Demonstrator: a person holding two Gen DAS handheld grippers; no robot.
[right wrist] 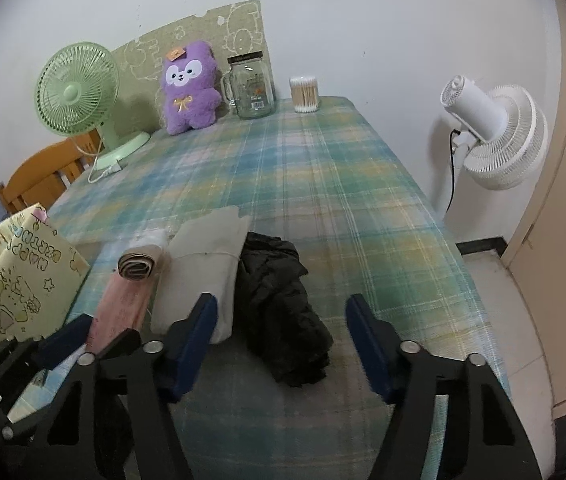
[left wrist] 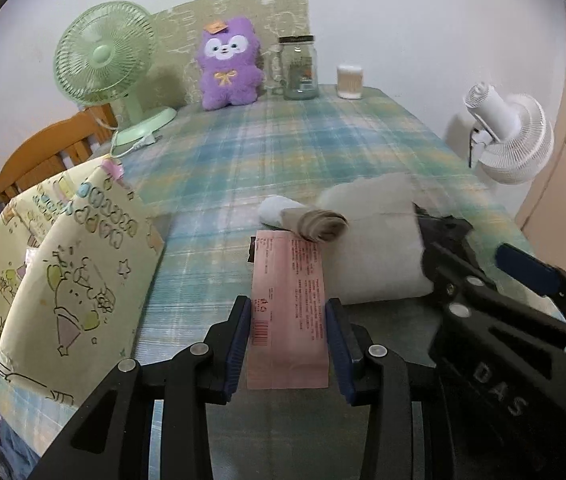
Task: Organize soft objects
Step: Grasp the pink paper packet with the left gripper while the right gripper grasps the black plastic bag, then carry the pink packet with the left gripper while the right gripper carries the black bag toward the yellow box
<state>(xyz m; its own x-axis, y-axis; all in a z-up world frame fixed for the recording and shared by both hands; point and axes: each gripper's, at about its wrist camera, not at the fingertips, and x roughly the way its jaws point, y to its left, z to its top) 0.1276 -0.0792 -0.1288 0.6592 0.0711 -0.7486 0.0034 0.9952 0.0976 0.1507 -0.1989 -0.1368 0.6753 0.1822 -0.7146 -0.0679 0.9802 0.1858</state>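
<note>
A pink flat packet [left wrist: 289, 304] lies on the plaid tablecloth between the fingers of my left gripper [left wrist: 287, 344], whose jaws stand at its two edges. It also shows in the right wrist view [right wrist: 123, 304]. Beyond it lie a rolled beige cloth [left wrist: 321, 224] [right wrist: 139, 266], a white roll [left wrist: 277, 208], and a folded cream cloth [left wrist: 375, 240] [right wrist: 203, 276]. A crumpled black garment [right wrist: 283, 312] lies between the open fingers of my right gripper [right wrist: 283, 340], which is empty. The right gripper also shows in the left wrist view [left wrist: 479, 272].
A yellow printed gift bag [left wrist: 63, 272] [right wrist: 15, 284] stands at the left. At the table's far end are a green fan [left wrist: 103, 60], a purple plush [left wrist: 229, 68], a glass jar [left wrist: 299, 68] and a cotton-swab tub [left wrist: 350, 81]. A white fan [right wrist: 495, 136] stands off the right edge.
</note>
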